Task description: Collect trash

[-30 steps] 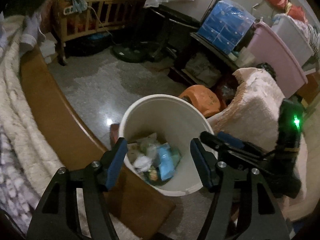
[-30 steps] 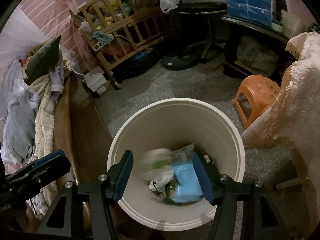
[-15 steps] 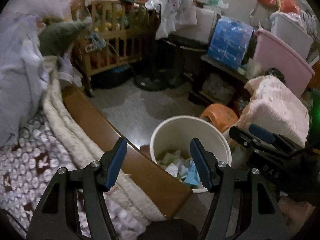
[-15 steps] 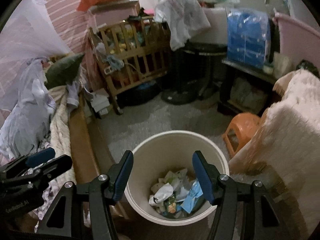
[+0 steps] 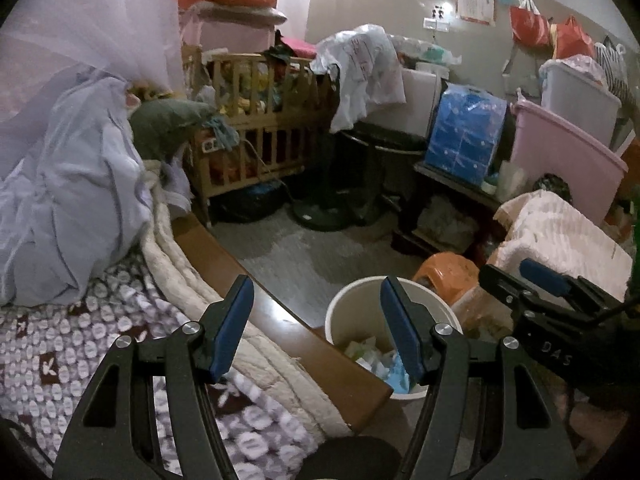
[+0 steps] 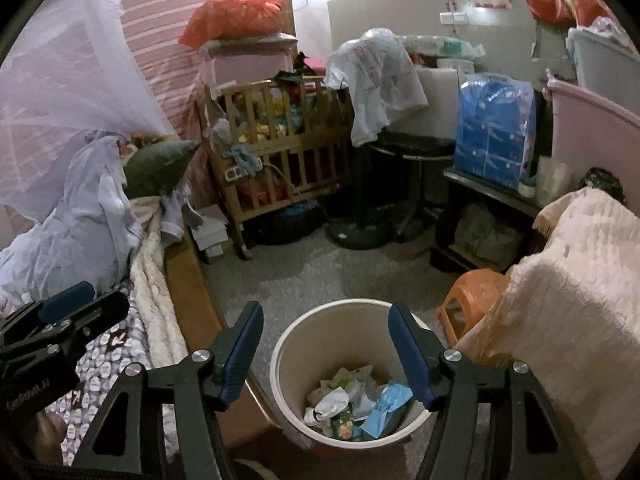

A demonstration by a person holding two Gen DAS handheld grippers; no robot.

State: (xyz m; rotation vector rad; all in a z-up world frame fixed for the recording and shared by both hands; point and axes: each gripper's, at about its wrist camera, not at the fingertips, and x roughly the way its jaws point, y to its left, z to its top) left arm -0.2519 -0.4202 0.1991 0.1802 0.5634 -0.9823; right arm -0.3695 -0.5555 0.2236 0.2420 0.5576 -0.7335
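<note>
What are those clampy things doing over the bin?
A person holds a gripper in each hand to collect trash. The left gripper and the right gripper are both open and hold nothing. Below them the white bin, beside the bed, already holds wrappers and a blue packet.

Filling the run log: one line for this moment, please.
left gripper: open, empty | right gripper: open, empty | trash bin: on floor, holds wrappers | stage: above bin
</note>
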